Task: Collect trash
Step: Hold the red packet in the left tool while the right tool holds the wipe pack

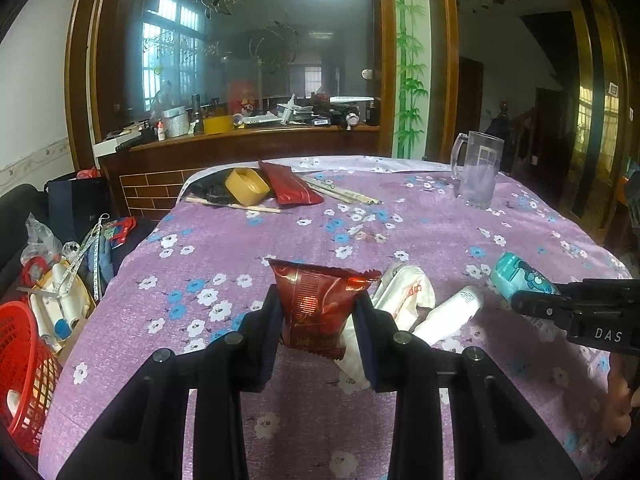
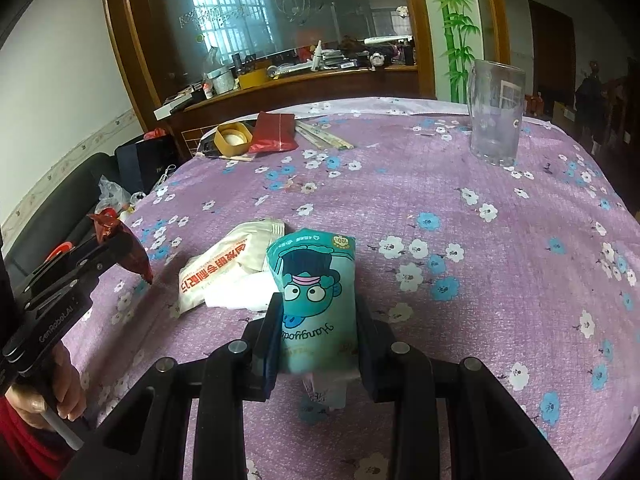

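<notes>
"DAS" – right gripper [image 1: 520, 304]; "GenRobot.AI" – left gripper [image 2: 116, 248]; "100" – teal packet [image 2: 316, 280].

A lived-in home, prob. a dining/living rm, is being shown: a table [image 1: 280, 240] is being covered w/ a purple floral cloth, and a glass mug [image 1: 478, 170] and chopsticks [image 1: 344, 194] are being left on it. Behind, a cluttered wooden counter [image 1: 248, 136] w/ etched glass partition [image 1: 256, 40] is being seen, plus a dark sofa [image 2: 60, 200] alongside.

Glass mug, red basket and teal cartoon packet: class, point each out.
glass mug [image 2: 496, 116], right wrist view, middle of its wall.
red basket [image 1: 28, 376], left wrist view, its mesh side.
teal cartoon packet [image 2: 316, 280], right wrist view, printed face.
</notes>
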Available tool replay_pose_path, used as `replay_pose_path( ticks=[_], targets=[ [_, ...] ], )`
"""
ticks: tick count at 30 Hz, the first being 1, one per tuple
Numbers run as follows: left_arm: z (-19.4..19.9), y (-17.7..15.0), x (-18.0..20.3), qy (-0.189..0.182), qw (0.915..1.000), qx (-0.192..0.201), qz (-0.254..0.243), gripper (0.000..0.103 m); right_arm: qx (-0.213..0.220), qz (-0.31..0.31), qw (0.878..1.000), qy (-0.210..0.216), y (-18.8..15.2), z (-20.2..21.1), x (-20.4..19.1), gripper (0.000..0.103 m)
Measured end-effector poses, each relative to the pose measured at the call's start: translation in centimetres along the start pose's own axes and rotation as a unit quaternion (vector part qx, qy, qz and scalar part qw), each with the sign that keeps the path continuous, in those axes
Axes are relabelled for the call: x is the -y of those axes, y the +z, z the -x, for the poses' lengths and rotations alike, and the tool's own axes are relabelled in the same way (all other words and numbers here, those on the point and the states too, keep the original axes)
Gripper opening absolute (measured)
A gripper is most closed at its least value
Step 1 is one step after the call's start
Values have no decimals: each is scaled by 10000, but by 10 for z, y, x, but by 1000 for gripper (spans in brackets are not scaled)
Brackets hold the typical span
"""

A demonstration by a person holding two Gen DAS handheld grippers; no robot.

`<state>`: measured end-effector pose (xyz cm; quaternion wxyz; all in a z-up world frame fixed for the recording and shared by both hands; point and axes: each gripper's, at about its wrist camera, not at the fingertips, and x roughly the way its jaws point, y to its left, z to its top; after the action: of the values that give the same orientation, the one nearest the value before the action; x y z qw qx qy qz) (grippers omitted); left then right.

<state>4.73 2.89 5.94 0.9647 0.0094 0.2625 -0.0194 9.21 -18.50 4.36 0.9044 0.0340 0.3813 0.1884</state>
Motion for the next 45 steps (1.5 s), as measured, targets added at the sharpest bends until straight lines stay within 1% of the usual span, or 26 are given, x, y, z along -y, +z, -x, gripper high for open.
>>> replay_pose_path(
  ticks=[8,12,45],
  targets=[
    [6,3,-6,175,9997,169,64,33,13,23,10000,18,-1,1,-2,35],
    [4,4,-8,222,9996,122,115,33,13,47,10000,30,-1,1,-4,36],
    [2,3,-8,215,9997,94,102,33,41,58,10000,41,-1,4,-7,36]
  ],
)
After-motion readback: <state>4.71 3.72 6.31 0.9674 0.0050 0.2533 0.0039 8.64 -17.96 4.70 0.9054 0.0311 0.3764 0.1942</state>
